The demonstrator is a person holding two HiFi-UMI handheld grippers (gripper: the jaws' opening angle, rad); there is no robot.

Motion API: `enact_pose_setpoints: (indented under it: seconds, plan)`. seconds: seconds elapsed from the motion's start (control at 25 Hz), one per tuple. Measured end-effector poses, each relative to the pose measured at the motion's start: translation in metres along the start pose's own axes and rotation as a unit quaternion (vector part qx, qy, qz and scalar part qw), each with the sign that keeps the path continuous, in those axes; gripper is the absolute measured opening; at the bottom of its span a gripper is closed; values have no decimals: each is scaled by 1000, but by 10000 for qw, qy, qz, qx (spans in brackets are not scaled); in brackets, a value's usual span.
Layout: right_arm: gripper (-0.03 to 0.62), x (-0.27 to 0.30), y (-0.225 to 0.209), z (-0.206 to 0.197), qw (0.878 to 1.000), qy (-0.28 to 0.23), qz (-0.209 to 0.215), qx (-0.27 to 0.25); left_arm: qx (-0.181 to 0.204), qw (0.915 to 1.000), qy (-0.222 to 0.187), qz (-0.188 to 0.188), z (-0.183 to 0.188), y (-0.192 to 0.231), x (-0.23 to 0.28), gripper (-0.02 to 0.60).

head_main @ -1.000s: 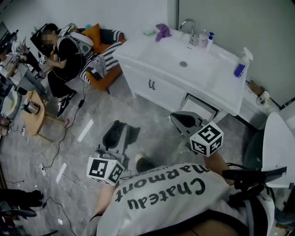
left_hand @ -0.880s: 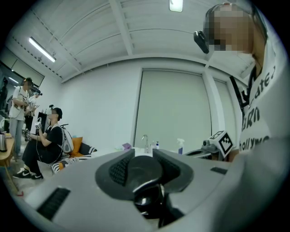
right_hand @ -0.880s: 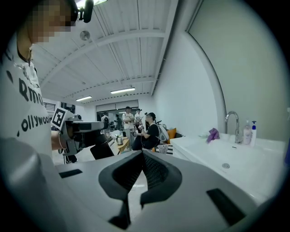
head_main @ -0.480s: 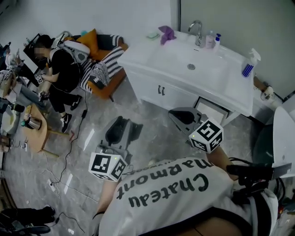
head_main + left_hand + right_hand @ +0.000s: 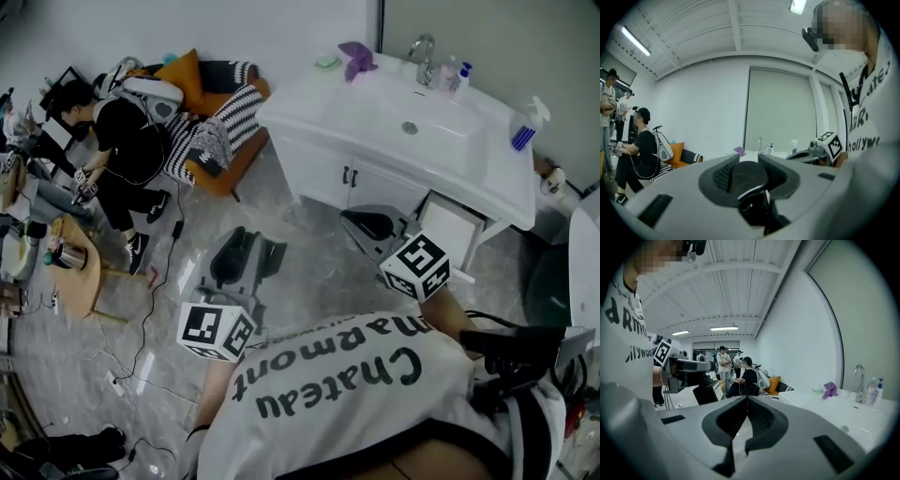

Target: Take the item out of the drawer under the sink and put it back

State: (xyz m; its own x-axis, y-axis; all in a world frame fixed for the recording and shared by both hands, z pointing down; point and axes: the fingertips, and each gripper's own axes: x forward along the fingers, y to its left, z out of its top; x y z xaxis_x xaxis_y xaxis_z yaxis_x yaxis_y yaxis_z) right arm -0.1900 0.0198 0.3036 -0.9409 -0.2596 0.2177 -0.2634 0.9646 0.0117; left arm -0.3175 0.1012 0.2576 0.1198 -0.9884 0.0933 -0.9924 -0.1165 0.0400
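Observation:
The white sink cabinet (image 5: 375, 183) stands at the upper right of the head view, and its drawer (image 5: 453, 228) under the basin is pulled open. My left gripper (image 5: 246, 251) hovers over the grey floor, well short of the cabinet. In the left gripper view its jaws (image 5: 749, 159) are shut on a dark rounded item (image 5: 747, 176) that fills the gap between the pads. My right gripper (image 5: 361, 222) points toward the open drawer from a little way off. The right gripper's pads (image 5: 747, 401) meet with nothing between them.
On the sink top are a faucet (image 5: 424, 47), soap bottles (image 5: 455, 73), a purple cloth (image 5: 356, 54) and a blue spray bottle (image 5: 525, 127). A seated person (image 5: 122, 141) and an orange chair (image 5: 202, 141) are at the left, by a small wooden table (image 5: 70, 262). Cables lie on the floor.
The sink cabinet and its open drawer have slid to the right in the head view as the person walks. Both grippers keep their pose, and the left still holds the dark item.

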Motion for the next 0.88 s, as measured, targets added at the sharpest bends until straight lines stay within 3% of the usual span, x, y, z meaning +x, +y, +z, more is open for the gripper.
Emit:
enact_pose_setpoints:
  seconds: [0.32,0.52,0.68,0.88]
  plan:
    - [11,25,9,-9,9973,548,-157,-458,-216,9994,-3,-268,-9,26,11,124]
    - [11,32,6,-7,9982,492,-243,-236,-197,9989,-29,-423,-4,32,21,124]
    - [11,40,2,-9,9987,454,-209,-63,-395,9986,-132,-331,-1,40,34,124]
    - [11,58,-1,-15,9976,640,-85,-246,-386,9982,-103,-438,-5,43,53,124]
